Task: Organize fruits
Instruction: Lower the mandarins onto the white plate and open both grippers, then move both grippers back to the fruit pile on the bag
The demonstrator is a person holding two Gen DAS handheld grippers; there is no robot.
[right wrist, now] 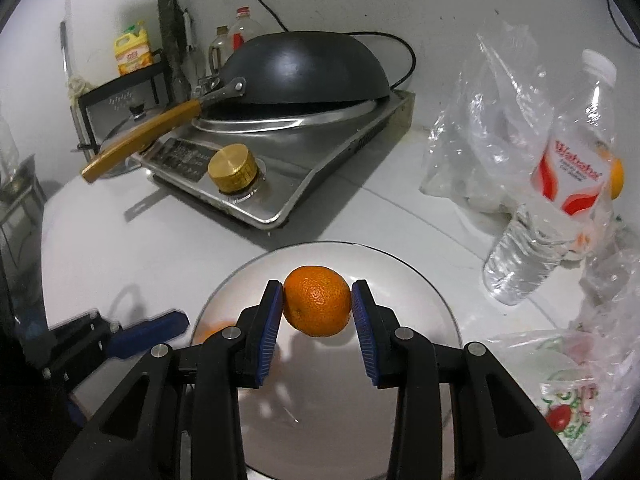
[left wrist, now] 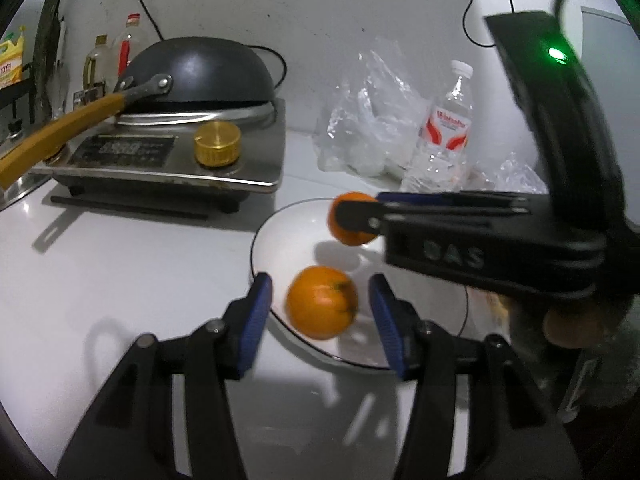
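Observation:
A white plate with a dark rim (left wrist: 276, 222) (right wrist: 404, 270) lies on the white counter. One orange (left wrist: 322, 302) rests on it between the blue pads of my left gripper (left wrist: 319, 282), which is open, with a gap on each side of the fruit. My right gripper (right wrist: 317, 286) is shut on a second orange (right wrist: 318, 306) and holds it just above the plate. In the left wrist view it reaches in from the right with that orange (left wrist: 352, 236). In the right wrist view the left gripper's blue finger (right wrist: 148, 334) shows at the lower left, and the resting orange (right wrist: 214, 330) is mostly hidden.
A steel stove (right wrist: 316, 184) with an upturned black wok (right wrist: 304, 68) and a gold knob (right wrist: 232, 168) stands behind the plate. A water bottle (right wrist: 560, 184), crumpled clear bags (right wrist: 480, 128) and a printed bag (right wrist: 560, 408) crowd the right side. Another orange (right wrist: 618, 178) shows behind the bottle.

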